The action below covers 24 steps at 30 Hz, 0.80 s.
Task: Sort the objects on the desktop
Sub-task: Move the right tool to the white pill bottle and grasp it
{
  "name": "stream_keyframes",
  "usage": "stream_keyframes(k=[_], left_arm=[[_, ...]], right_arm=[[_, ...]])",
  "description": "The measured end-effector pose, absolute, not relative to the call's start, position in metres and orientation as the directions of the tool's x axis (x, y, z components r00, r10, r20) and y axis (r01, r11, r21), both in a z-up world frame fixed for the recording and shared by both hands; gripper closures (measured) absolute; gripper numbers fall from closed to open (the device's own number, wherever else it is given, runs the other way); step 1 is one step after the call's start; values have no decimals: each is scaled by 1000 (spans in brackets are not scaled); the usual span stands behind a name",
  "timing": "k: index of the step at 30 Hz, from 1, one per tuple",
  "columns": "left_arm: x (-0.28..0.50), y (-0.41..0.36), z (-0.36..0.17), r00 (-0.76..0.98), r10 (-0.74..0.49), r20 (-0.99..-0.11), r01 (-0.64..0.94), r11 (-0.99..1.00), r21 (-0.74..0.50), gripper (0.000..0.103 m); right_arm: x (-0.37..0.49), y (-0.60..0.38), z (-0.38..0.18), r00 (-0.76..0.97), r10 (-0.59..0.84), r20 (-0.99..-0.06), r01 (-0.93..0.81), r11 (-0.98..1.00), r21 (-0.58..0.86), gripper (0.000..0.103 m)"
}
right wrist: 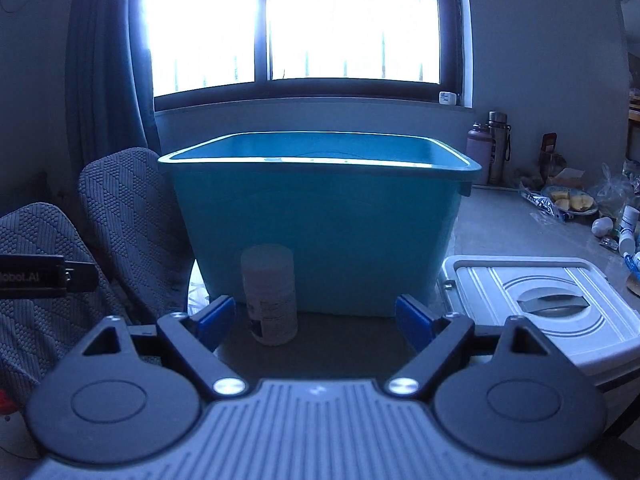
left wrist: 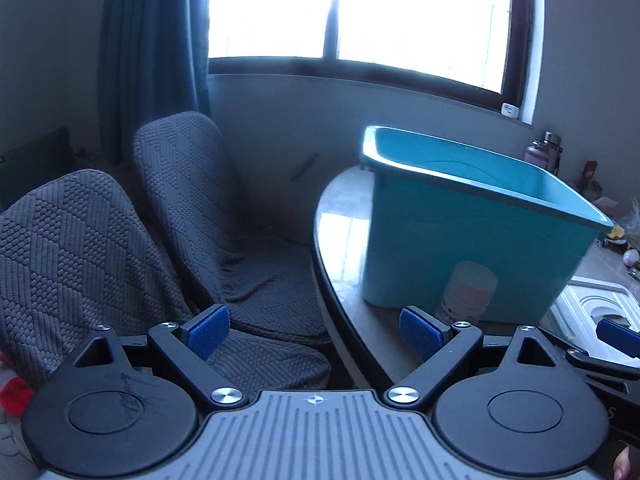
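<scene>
While both pairs of tongs are hanging low over the near edge of the counter [right wrist: 520, 216], I am seeing the task's things laid out ahead. The bottle [right wrist: 270, 296] (white, with a pale cap and a printed label) is standing upright on the counter just in front of the teal bin [right wrist: 320, 220], close to its near wall; whether the two are touching I cannot tell. My right tongs [right wrist: 316, 322] are gaping wide with nothing between the blue pads [right wrist: 216, 320], and the bottle is standing slightly left of their centre line, just beyond the tips. My left tongs [left wrist: 314, 332] are also spread wide and gripping nothing; they are pointing past the counter's rounded edge towards two chairs [left wrist: 180, 208] under grey knitted covers, with the bottle [left wrist: 466, 292] showing just beyond the right pad [left wrist: 420, 332]. A white lid [right wrist: 544, 300] with a recessed handle is lying flat on the counter to the right of the bin. Farther right, near the wall, flasks [right wrist: 490, 146], a plate of food [right wrist: 570, 202] and small clutter are sitting well apart from the bin. A bright window [right wrist: 300, 20] is glaring behind it all.
</scene>
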<state>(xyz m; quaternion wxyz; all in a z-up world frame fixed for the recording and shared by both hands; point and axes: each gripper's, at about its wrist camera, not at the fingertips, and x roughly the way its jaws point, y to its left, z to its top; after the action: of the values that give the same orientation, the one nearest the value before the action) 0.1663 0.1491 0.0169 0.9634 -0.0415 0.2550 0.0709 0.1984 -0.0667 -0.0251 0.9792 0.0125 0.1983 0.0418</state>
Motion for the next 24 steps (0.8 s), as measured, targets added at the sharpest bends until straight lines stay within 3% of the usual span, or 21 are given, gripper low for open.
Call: stream_keyframes(k=[18, 24], left_arm=[[170, 177, 16, 789, 315, -528, -357, 934, 23, 9], [173, 170, 18, 777, 325, -540, -357, 933, 47, 9]], right_arm=[[263, -29, -61, 897, 167, -409, -161, 986, 50, 16], [290, -27, -74, 892, 153, -425, -142, 988, 56, 16]])
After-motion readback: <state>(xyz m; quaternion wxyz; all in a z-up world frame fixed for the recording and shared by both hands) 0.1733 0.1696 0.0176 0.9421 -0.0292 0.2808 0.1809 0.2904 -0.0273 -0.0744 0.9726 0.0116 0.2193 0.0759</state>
